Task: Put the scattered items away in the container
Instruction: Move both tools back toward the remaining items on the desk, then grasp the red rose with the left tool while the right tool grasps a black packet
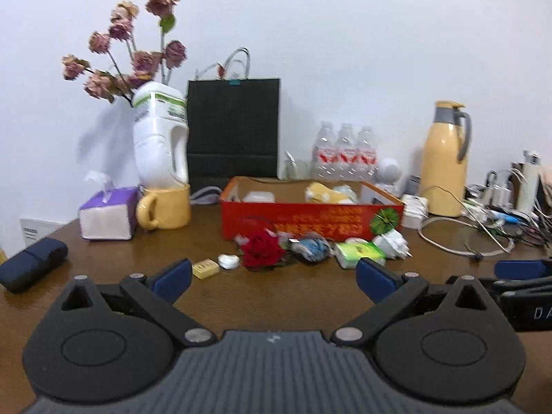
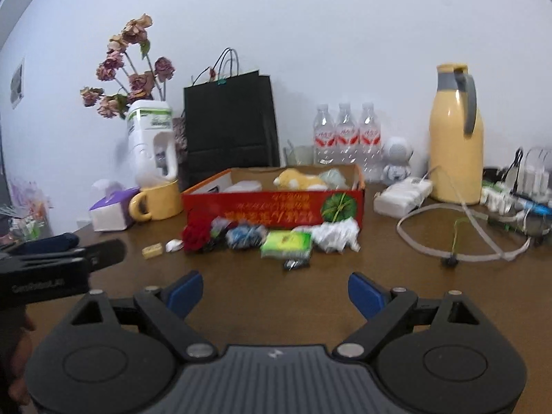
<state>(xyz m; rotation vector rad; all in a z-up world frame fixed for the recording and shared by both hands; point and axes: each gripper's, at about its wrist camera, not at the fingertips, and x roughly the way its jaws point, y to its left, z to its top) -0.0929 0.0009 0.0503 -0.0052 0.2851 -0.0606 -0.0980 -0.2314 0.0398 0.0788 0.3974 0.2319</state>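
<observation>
The table (image 1: 103, 276) is dark brown wood with a faint sheen, and the wall behind it is plain white. The box (image 1: 310, 220) is bright red outside with yellow lettering and a green round emblem at its right end, bare cardboard brown inside. Near it lie a deep red rose (image 1: 262, 250), a green packet (image 1: 358, 253), a blue-and-white crumpled wrapper (image 1: 312, 246) and a pale yellow block (image 1: 206, 268). At the far left stand faded pink dried flowers (image 1: 131, 45) in a white jug (image 1: 160, 138) with a green-striped label, a yellow mug (image 1: 165, 207) and a purple-and-white tissue pack (image 1: 108, 212). The bag (image 1: 233, 127) is black, the flask (image 1: 445, 158) yellow with grey trim. Both grippers are black with blue pads (image 2: 184, 291).
</observation>
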